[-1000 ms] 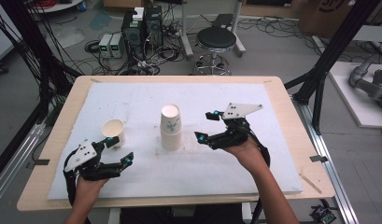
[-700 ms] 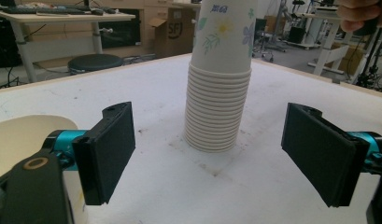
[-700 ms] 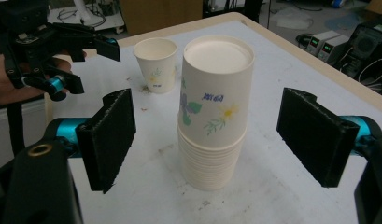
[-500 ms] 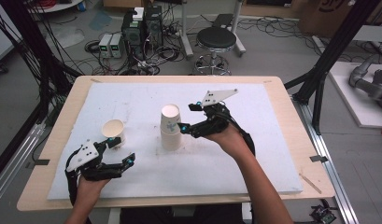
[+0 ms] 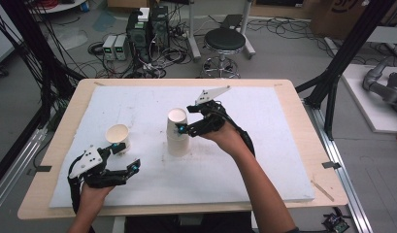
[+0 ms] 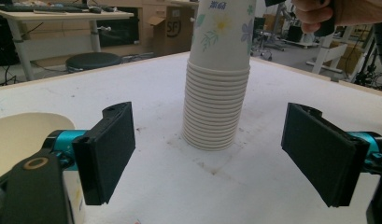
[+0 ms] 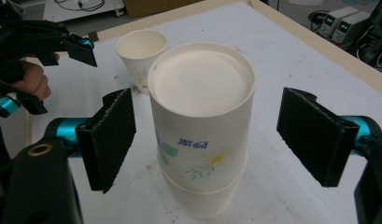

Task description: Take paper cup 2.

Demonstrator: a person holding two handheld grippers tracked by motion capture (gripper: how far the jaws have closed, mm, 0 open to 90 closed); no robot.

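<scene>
Since the earlier frames the right gripper [image 5: 185, 127] has been carried leftward across the counter [image 5: 283, 189] to the stack of paper cups [image 5: 178, 138], while the left gripper [image 5: 124, 156] has been kept in place near the front left; nearest the person, in the high view, the left gripper is held low over the white sheet [image 5: 152, 179] with its jaws apart and nothing between them; in the left gripper view the two black pads [image 6: 109, 151] are seen spread wide, with the stack of paper cups [image 6: 216, 93] standing beyond them and not touched; just beside the left gripper a single paper cup [image 5: 118, 136] is set upright, mouth up, close to the left jaw; farther in, at the middle of the sheet, the stack of paper cups is stood mouth down, its top cup printed with flowers and blue letters; in the right gripper view the stack [image 7: 202, 135] is seen between the open jaws, a clear gap being left on each side, so that no grip is made; the single cup [image 7: 141, 56] and the left gripper [image 7: 44, 51] are shown behind it; beyond the counter a round stool [image 5: 225, 41] and electronic boxes [image 5: 147, 26] with tangled cables are seen on the floor.
</scene>
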